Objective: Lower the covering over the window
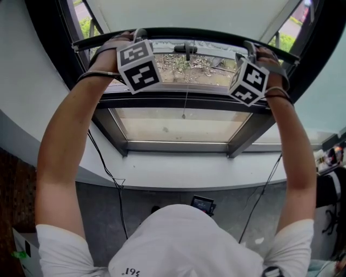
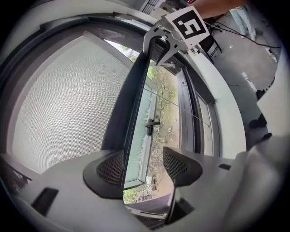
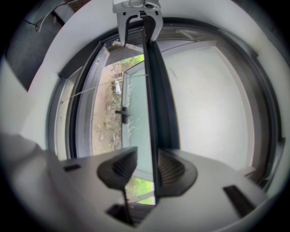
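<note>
The window's covering is a pale roller blind (image 1: pixel 189 13) ending in a dark bottom bar (image 1: pixel 184 33) high across the window. Both arms reach up to that bar. My left gripper (image 1: pixel 136 38) straddles its left part. In the left gripper view the bar (image 2: pixel 131 99) runs between the jaws of that gripper (image 2: pixel 145 167), against the left pad (image 2: pixel 111 167), with a wide gap to the other. My right gripper (image 1: pixel 251 50) straddles the right part. In the right gripper view the bar (image 3: pixel 152 90) lies against the right pad (image 3: pixel 174 170) of that gripper (image 3: pixel 147 170), and the left pad stands clear.
A thin pull cord (image 1: pixel 185 97) hangs from the bar's middle down the glass. A dark window handle (image 1: pixel 186 50) sits just under the bar. The white sill (image 1: pixel 178 167) curves below the frame, and cables (image 1: pixel 108 173) run down the grey wall.
</note>
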